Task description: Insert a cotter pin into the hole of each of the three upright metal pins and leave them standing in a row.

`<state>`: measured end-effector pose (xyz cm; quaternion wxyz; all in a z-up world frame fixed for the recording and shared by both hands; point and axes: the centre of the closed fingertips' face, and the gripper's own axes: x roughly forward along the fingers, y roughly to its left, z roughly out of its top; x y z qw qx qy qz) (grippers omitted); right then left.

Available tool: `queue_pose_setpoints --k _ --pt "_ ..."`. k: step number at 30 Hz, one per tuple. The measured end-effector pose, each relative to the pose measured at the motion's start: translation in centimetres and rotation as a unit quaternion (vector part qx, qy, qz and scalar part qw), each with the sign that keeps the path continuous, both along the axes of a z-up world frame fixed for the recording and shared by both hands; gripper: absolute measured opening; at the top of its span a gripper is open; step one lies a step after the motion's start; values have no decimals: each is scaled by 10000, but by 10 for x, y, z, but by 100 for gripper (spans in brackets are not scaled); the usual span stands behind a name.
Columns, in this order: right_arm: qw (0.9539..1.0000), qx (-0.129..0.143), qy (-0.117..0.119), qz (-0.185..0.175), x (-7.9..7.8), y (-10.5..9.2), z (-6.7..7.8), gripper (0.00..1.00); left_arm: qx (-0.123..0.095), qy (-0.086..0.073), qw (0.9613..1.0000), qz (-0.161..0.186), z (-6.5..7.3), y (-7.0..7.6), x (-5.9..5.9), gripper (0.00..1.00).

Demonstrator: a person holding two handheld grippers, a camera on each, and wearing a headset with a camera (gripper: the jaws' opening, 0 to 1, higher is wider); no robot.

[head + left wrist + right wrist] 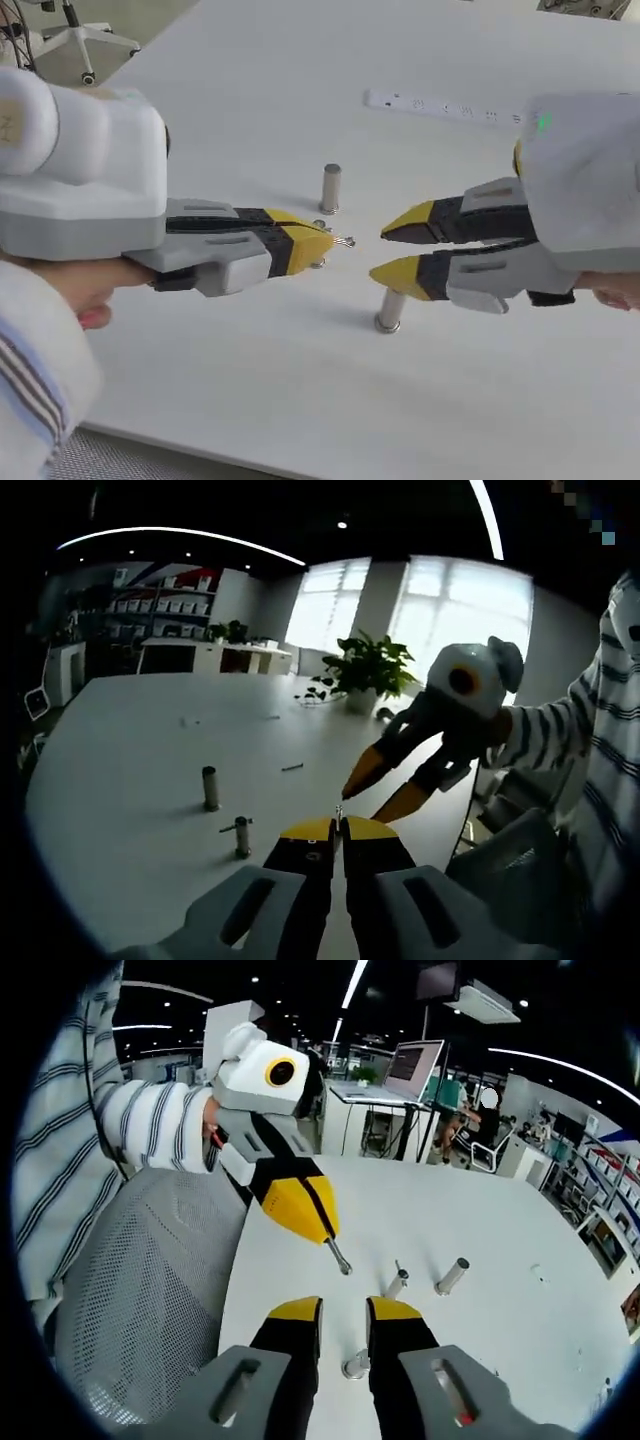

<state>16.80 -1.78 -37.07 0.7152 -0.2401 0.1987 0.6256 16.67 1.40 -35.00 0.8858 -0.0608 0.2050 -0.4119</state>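
A cotter pin [342, 240] is pinched in the left tool [328, 244], its axis pointed rightward at the right tool [379, 252], whose jaws are held apart just above the nearest metal pin [390, 310].

3 upright pins [331, 188] block the table's [250, 380] middle; open surface surrounds them.

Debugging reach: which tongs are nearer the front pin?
Right. The right tongs, open, hang just above the front pin; the left tongs, shut on a cotter pin, sit farther off to its left.
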Motion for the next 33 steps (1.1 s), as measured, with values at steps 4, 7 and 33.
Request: queue_pose_setpoints --k 4,7,33 --pt "9994 71 342 88 -6 4 -2 13 110 -379 9990 -208 6 0 -2 0" --pt "9980 72 576 258 -15 7 -4 11 208 -660 9967 -417 11 0 -6 0" --pt "9951 168 813 545 -41 17 -2 0 514 -1124 9812 -1480 3 -21 -36 0"
